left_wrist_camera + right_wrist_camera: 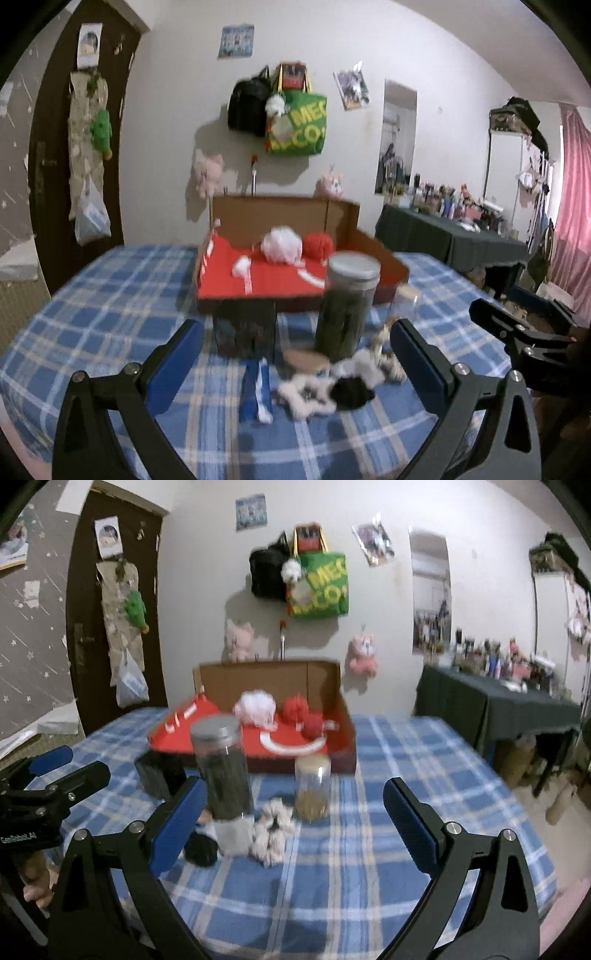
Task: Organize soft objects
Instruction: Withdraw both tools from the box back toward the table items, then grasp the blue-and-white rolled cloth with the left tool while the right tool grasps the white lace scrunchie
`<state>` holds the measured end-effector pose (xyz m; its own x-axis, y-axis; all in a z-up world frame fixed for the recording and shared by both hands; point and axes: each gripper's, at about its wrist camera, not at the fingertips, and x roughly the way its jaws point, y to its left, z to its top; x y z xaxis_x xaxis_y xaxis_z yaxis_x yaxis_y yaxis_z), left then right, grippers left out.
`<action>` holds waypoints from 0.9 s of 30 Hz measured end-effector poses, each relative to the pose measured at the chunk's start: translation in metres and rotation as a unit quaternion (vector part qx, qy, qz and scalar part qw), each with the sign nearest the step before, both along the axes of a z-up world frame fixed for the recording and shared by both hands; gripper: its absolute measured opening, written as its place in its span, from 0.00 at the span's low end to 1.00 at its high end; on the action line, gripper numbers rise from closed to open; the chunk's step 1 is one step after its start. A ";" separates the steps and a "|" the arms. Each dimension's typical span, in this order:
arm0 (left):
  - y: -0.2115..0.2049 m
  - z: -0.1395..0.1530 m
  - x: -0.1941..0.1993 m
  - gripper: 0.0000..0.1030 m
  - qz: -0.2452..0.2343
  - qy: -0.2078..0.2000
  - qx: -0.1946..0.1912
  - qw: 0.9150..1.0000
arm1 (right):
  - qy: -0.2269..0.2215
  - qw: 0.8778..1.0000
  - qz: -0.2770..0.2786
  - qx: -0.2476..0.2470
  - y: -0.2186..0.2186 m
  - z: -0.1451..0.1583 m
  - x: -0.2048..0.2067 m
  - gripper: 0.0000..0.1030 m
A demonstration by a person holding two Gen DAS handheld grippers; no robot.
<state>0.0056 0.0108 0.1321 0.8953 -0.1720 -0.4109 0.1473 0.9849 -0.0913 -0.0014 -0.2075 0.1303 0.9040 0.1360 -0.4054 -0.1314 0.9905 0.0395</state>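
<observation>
Clearly, both grippers are held above a table covered with a blue plaid cloth (388,746), and nothing is gripped by either. The left gripper (295,358) is seen with its blue-padded fingers spread wide apart, and the right gripper (293,825) is likewise held wide open. Ahead of them, near the middle of the table, a cardboard box (295,206) with a red lining is set; a white fluffy pouf (282,245) and a red yarn ball (318,245) are lodged inside it, toward its back wall. Outside the box, nearer the grippers, a pale scrunchie (271,830) and a black soft item (201,847) are laid on the cloth, just beside a tall jar with a grey lid (221,771). A smaller clear jar (312,786) is placed just to the right of the scrunchie. A dark box (245,332) is set against the front of the cardboard box, and blue-and-white strips (256,395) lie in front of it.
</observation>
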 end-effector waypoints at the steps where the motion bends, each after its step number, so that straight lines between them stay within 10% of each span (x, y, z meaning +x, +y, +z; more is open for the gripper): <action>1: 0.001 -0.006 0.002 1.00 -0.002 0.011 -0.001 1.000 | 0.009 1.000 -0.001 0.000 0.000 -0.007 0.003 0.95; 27: 0.032 -0.080 0.050 0.92 0.025 0.150 0.020 0.988 | 0.142 0.989 0.023 0.028 0.009 -0.079 0.072 0.94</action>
<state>0.0555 0.0432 0.0518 0.7390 -0.1081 -0.6650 0.0699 0.9940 -0.0840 0.0708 -0.1985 0.0512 0.7467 0.2042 -0.6331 -0.1520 0.9789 0.1364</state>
